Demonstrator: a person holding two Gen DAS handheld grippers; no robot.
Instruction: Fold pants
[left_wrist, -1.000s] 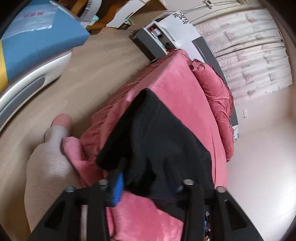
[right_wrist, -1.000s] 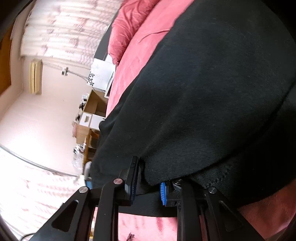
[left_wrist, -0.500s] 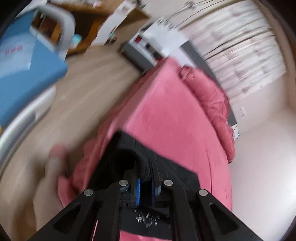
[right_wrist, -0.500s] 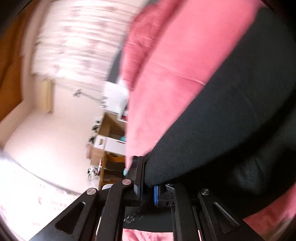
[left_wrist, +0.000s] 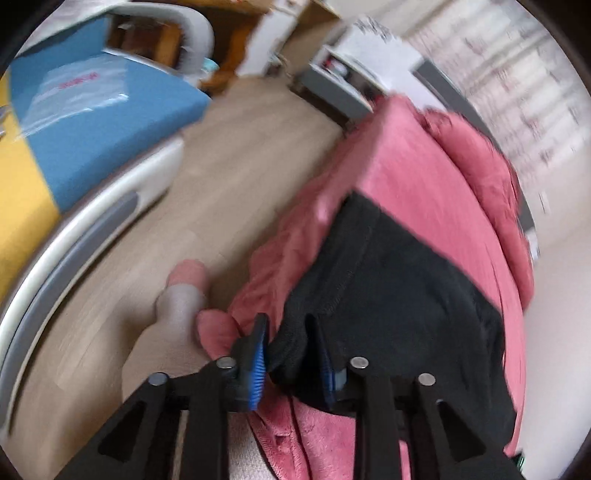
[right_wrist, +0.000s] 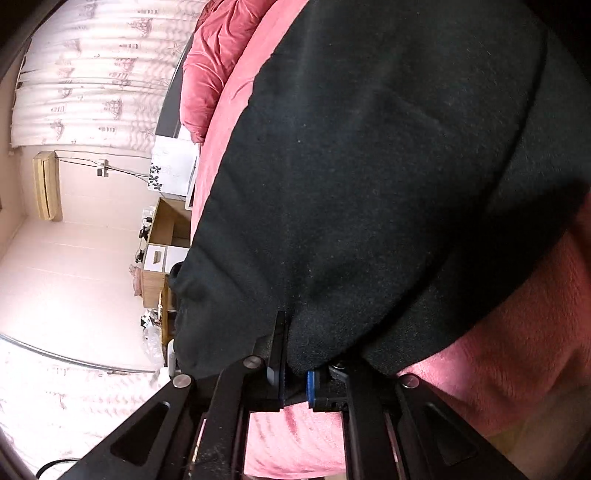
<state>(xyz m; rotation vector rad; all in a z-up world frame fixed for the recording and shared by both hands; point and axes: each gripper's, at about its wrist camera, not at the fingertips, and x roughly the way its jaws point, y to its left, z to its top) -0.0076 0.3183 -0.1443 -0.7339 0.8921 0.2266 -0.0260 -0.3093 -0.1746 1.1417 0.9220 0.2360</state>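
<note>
Black pants (left_wrist: 399, 288) lie on the pink bed cover (left_wrist: 424, 155), with one edge at the bed's near corner. My left gripper (left_wrist: 286, 332) straddles a bunched fold of that edge. Its jaws are opening: the blue left pad stands clear of the cloth and the fold rests against the right one. In the right wrist view the pants (right_wrist: 369, 166) fill most of the picture. My right gripper (right_wrist: 295, 369) is shut on their near hem, just above the pink cover (right_wrist: 517, 332), and the cloth drapes over its right finger.
A person's leg in beige cloth (left_wrist: 177, 306) stands on the wood floor (left_wrist: 221, 166) beside the bed corner. A blue and yellow mattress (left_wrist: 92, 129) is at the left, with a grey bedside unit (left_wrist: 332, 88) beyond. A pink pillow (left_wrist: 491, 177) lies at the bed's head. Curtains (right_wrist: 92, 74) and a wooden shelf (right_wrist: 166, 229) are behind.
My left gripper closed on the pants' edge half a second ago and has now spread apart again. My right gripper closed on the hem and stays shut. Both views swung out and back.
</note>
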